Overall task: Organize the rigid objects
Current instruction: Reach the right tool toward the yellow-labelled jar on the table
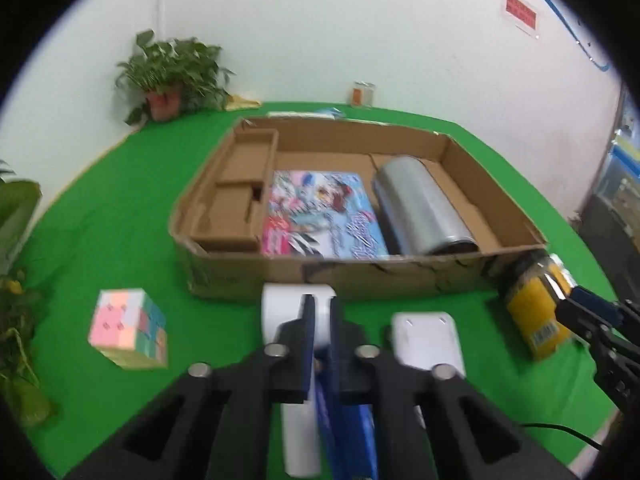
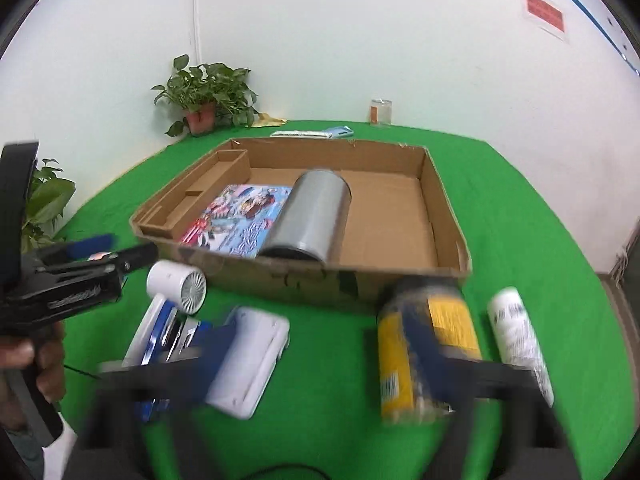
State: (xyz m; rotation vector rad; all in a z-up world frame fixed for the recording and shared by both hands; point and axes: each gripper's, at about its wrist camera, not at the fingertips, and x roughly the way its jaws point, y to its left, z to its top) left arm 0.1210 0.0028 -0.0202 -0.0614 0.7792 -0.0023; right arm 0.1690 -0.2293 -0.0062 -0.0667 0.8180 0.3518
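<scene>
- Sorting is partway through: the cardboard box in mid-frame already holds a flat glossy picture pack and a smooth metal cylinder lying on its side. The rest sits on the green cloth in front of it.
- Left tongs, bottom centre, are pinched fully together. They hover over a round white fan and a blue-and-white packet. Can't tell if they've got hold of anything; it looks like nothing.
- Right tongs are badly smeared, but the jaws look spread wide with nothing squeezed. One finger crosses the yellow can, lower right.
- Next move, probably: centre those jaws on the can's round body, which looks slick and likely to roll.
- Also waiting: a pastel puzzle cube lower left, a flat white plastic case and a white bottle.
</scene>
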